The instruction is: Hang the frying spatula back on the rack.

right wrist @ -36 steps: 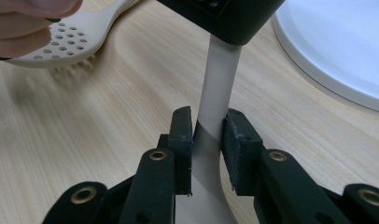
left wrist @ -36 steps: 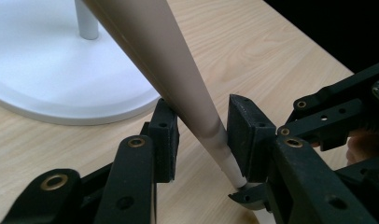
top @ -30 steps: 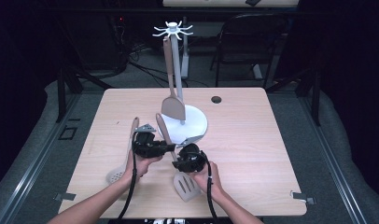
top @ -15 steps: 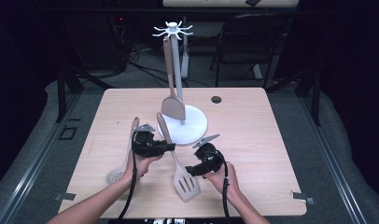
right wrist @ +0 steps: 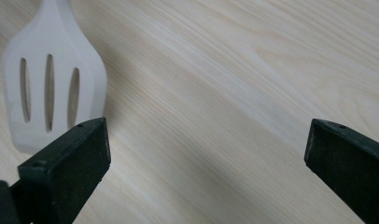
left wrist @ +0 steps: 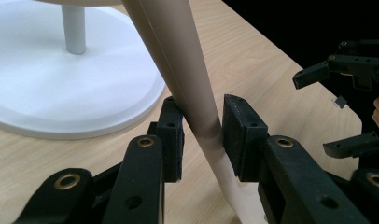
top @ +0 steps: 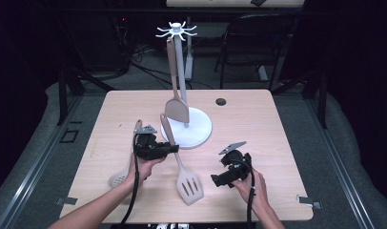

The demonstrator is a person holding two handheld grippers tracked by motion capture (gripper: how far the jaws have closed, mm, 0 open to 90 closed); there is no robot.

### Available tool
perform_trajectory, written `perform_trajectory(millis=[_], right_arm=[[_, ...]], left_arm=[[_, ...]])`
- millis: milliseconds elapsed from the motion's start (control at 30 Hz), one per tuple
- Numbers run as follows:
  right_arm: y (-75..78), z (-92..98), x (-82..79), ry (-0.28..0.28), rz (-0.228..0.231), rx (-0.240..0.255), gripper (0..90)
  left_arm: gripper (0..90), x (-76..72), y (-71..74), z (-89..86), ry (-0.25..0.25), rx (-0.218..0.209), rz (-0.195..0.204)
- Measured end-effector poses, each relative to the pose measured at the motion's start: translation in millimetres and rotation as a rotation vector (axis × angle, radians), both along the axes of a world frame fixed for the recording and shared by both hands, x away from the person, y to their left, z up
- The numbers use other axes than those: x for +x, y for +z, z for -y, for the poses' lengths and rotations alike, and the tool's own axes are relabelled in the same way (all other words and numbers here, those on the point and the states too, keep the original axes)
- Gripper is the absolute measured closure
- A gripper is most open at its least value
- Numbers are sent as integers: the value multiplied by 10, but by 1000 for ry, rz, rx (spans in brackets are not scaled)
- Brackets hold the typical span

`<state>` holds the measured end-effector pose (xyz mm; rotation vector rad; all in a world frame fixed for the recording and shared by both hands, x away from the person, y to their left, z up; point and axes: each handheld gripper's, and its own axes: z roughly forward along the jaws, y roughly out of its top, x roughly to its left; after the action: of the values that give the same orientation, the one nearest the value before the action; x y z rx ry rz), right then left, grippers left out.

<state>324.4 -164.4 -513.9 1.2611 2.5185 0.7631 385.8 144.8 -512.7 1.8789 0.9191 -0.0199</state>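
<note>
A beige slotted spatula lies with its head on the table and its handle slanting up toward the stand. My left gripper is shut on that handle, with both pads pressed against it. My right gripper hovers to the right of the spatula head. Its jaws have just been opening and now stand wide with nothing between them. A solid spatula hangs from the white hook stand.
A beige slotted spoon lies by the left forearm near the table's left front. A small dark round hole sits at the table's back right. My right gripper also shows at the right of the left gripper view.
My right gripper has come away from the slotted spatula, moved right and opened wide. The left gripper has kept still on the handle.
</note>
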Motion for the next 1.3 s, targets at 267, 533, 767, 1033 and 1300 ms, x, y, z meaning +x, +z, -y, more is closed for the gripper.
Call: perform_trajectory(millis=[267, 533, 767, 1033, 1300], right_arm=[[-17, 240, -33, -53, 15, -6, 4], [-9, 245, 13, -42, 20, -23, 14], [-4, 245, 15, -45, 25, -30, 20], [-5, 222, 19, -45, 38, -34, 22], [4, 223, 21, -43, 47, -52, 22]], left_arm=[[727, 36, 54, -5, 1, -54, -6], [770, 68, 202, 14, -37, -123, -27], [774, 61, 359, -5, -48, -111, 37], [774, 42, 533, -10, -83, -66, 112], [774, 86, 633, 17, -91, -53, 141]])
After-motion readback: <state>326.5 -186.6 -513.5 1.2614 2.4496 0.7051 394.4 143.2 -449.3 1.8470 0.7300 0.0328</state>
